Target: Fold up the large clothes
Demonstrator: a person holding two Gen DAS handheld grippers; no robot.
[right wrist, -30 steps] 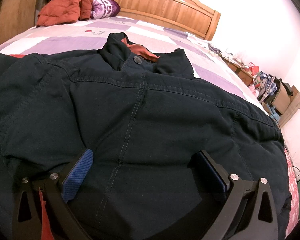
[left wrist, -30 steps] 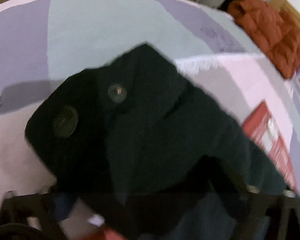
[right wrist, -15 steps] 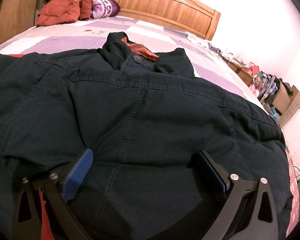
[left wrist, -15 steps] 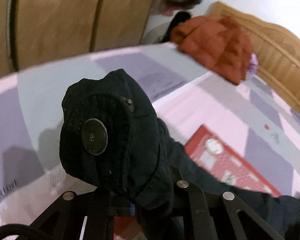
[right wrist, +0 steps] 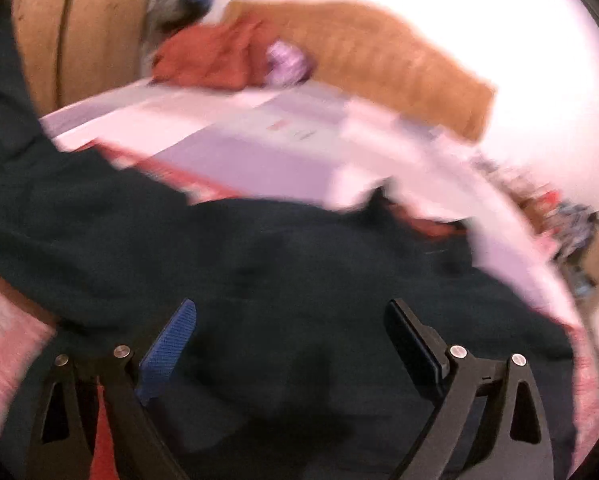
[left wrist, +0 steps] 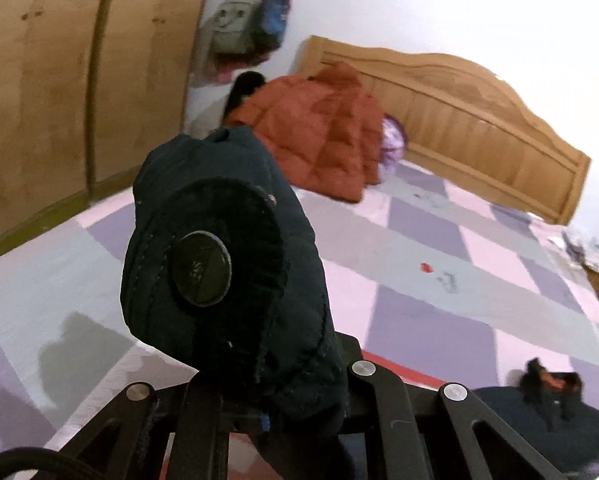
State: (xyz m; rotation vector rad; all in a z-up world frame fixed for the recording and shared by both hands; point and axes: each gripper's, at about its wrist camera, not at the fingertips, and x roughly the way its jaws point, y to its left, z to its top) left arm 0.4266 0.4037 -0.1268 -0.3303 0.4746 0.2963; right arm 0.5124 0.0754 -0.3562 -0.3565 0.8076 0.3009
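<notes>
A dark navy jacket [right wrist: 259, 264] lies spread on the bed. Its collar with orange lining [left wrist: 547, 380] shows at the lower right of the left wrist view. My left gripper [left wrist: 267, 420] is shut on the jacket's sleeve cuff [left wrist: 219, 264]. The cuff, with its round dark button, stands up above the bed in front of the camera. My right gripper [right wrist: 291, 340] hovers over the jacket's body in a blurred view. Its jaws are wide and closing, with the blue pad [right wrist: 167, 356] showing. Dark cloth lies under the gap, and the pads do not press on it.
The bed has a pink, lilac and grey checked cover [left wrist: 419, 280] and a wooden headboard [left wrist: 479, 108]. A rust-red puffy jacket [left wrist: 323, 132] is heaped near the headboard. Wooden wardrobe doors [left wrist: 59, 80] stand at the left. Clutter [right wrist: 571, 216] sits beside the bed at the right.
My left gripper closed on the cuff and lifted it well above the bed, rolling as it rose. My right gripper swung sideways over the jacket; the collar now sits to its right.
</notes>
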